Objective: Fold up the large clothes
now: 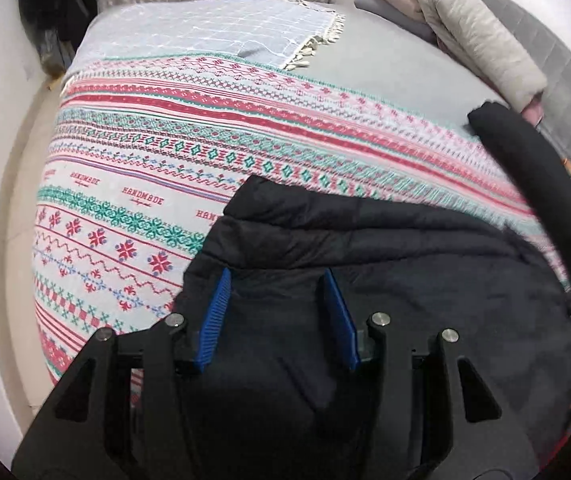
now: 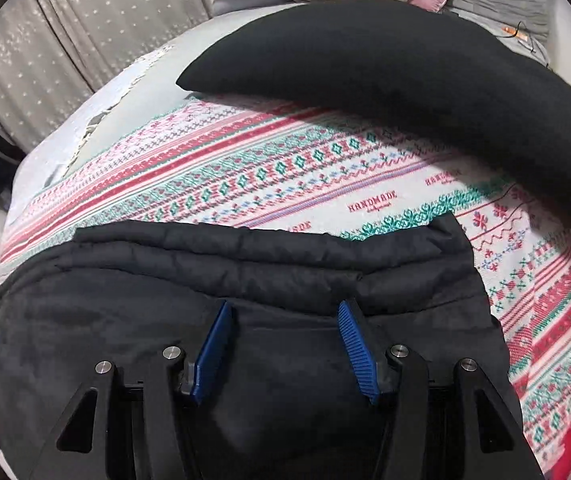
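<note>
A dark quilted jacket [image 1: 365,264] lies on a patterned blanket [image 1: 165,168] on a bed, bunched in a folded heap; it also shows in the right wrist view [image 2: 205,264]. My left gripper [image 1: 277,276] hovers over the jacket's near part, its blue pads [image 1: 215,316] spread apart with nothing between them. My right gripper [image 2: 285,308] is likewise open over the jacket, pads [image 2: 355,340] apart. A black sleeve-like shape [image 2: 405,72] arcs across the upper right of the right wrist view and also shows in the left wrist view [image 1: 533,160].
A grey checked fringed throw [image 1: 221,32] lies at the bed's far end. Folded pillows and bedding [image 1: 477,36] are stacked at the back right. A grey curtain [image 2: 65,40] hangs behind. The bed's left edge [image 1: 45,160] drops to a pale floor.
</note>
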The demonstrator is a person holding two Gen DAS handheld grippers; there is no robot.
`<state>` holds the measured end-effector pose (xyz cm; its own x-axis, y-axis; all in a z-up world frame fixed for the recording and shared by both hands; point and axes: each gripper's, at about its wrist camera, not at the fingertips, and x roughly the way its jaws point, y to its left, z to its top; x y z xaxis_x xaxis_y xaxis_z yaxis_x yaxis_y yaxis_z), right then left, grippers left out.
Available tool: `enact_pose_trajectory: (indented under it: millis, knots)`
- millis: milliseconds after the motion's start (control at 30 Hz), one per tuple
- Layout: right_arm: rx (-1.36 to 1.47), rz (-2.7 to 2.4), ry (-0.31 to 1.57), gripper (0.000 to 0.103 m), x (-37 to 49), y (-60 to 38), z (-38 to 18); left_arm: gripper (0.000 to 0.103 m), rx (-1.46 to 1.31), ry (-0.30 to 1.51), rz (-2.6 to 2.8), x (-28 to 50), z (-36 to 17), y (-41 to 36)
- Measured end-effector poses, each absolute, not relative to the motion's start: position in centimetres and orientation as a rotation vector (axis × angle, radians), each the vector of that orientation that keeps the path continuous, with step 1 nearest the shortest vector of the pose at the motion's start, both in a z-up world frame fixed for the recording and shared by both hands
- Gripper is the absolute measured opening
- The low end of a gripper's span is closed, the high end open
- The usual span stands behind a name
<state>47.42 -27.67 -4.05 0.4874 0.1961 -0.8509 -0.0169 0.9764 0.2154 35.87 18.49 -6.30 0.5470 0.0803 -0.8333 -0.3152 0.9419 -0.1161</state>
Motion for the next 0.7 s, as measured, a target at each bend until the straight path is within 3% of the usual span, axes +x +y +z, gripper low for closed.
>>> enact_pose_trajectory:
  millis: [233, 400, 467, 533, 567, 700]
  knots:
    - [0.137, 0.113, 1.038, 0.058, 47.5, -27.0, -5.3, 0.051, -0.240, 0.960, 0.270, 36.4, -7.3, 18.7]
    - [0.148, 0.156, 0.993, 0.059, 46.2, -26.0, -0.8, 0.051, -0.318, 0.826, 0.291, 33.7, -2.1, 19.0]
    - [0.140, 0.225, 0.923, 0.066, 44.1, -25.3, 1.8, 0.051, -0.274, 0.746, 0.275, 31.5, 0.5, 16.6]
    - [0.079, 0.292, 0.863, 0.076, 40.7, -23.5, 3.7, 0.063, -0.186, 0.688, 0.231, 29.2, 2.2, 12.7]
    - [0.049, 0.311, 0.859, 0.076, 39.5, -22.5, 3.8, 0.070, -0.152, 0.677, 0.204, 28.2, 2.5, 10.9]
    - [0.005, 0.409, 0.930, 0.076, 36.7, -18.4, 2.1, 0.072, -0.072, 0.697, 0.067, 24.8, 1.5, 4.3]
